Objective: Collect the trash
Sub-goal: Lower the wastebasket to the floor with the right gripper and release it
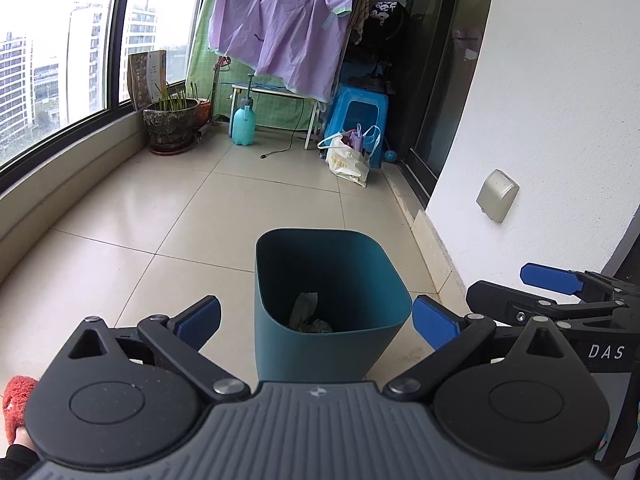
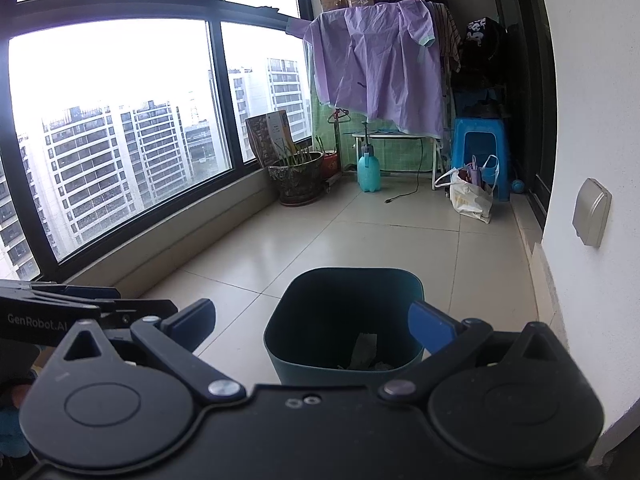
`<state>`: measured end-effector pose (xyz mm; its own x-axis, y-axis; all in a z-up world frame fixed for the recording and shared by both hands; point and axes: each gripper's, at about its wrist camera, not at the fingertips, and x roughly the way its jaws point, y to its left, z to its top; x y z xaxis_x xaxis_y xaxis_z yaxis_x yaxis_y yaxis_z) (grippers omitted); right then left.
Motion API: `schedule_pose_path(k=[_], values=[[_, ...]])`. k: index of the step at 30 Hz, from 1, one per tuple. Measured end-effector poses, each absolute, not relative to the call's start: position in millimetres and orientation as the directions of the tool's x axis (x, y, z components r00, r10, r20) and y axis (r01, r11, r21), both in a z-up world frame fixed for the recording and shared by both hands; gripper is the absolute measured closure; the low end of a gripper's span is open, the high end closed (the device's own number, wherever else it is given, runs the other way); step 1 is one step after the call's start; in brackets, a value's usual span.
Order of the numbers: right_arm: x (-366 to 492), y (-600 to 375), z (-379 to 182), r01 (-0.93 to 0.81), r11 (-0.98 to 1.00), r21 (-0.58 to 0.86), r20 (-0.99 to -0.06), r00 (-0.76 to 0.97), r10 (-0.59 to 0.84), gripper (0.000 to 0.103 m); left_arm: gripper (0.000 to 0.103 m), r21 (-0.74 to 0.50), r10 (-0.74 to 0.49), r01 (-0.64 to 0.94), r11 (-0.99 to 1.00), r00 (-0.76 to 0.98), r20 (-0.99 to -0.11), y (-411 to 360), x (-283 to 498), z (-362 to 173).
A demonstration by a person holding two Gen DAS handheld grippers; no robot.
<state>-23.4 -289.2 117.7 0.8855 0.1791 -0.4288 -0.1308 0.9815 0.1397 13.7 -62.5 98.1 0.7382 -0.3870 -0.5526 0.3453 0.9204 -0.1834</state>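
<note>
A teal bin (image 1: 328, 308) stands on the tiled floor close in front of both grippers. Crumpled paper trash (image 1: 306, 312) lies at its bottom, and the same trash (image 2: 366, 354) shows in the right wrist view inside the bin (image 2: 344, 320). My left gripper (image 1: 316, 320) is open, its blue pads either side of the bin's near rim, with nothing between them. My right gripper (image 2: 312, 326) is also open and empty, just above the bin's mouth. Part of the right gripper (image 1: 560, 292) shows at the right of the left wrist view.
A white wall with a grey socket cover (image 1: 497, 195) runs along the right. A window sill (image 1: 60, 184) lines the left. Farther back stand a plant pot (image 1: 171, 122), a teal spray bottle (image 1: 243, 124), a blue stool (image 1: 358, 120), a white bag (image 1: 348, 158) and a purple garment (image 1: 280, 24).
</note>
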Motion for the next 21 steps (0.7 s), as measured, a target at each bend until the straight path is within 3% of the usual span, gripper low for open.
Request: schedule_pose_path(k=[21], values=[[-13.9, -290.7, 113.8, -0.130, 0.980, 0.149, -0.458, 0.869, 0.185, 0.000, 0.001, -0.175, -0.360, 0.319, 0.932, 0.739, -0.570, -65.0, 13.3, 94.8]])
